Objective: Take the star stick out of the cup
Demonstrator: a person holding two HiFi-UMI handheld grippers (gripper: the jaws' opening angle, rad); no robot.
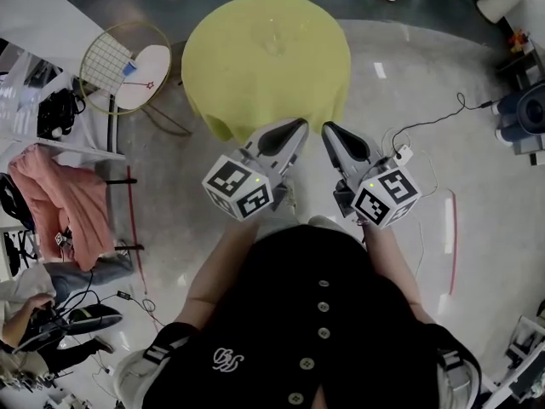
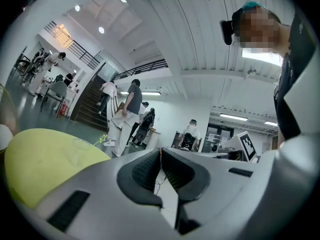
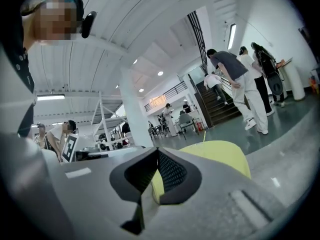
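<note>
1. The left claw (image 2: pixel 161 153) is pressed together. Its ribbed pads meet at the tips and nothing is caught between them. The right claw (image 3: pixel 157 154) is pressed together in the same way and is empty.
2. In the head view the two claws are seen side by side, their tips angled towards each other, just short of the near edge of the round yellow tabletop (image 1: pixel 247 66). The marker cubes (image 1: pixel 238 187) are turned back towards the person's body.
3. The clear cup (image 2: pixel 80 151) stands on the tabletop well ahead of both claws. In the left gripper view it appears forward and to the left of that claw. The star stick (image 2: pixel 103 137) leans out over the cup's rim, with the pale star at its upper end.
4. The step in hand is judged to be the very start. The stick is still in the cup and no reach has been made.
5. For the next move, one claw would have to be spread and carried forward over the tabletop. It would then be closed on the thin stick above the rim and lifted clear. Since the cup looks light, steadying by the other claw may be called for.
6. The forearms (image 1: pixel 217 262) are bent and kept close to the torso. Both claws are pointed forward, away from the body.
</note>
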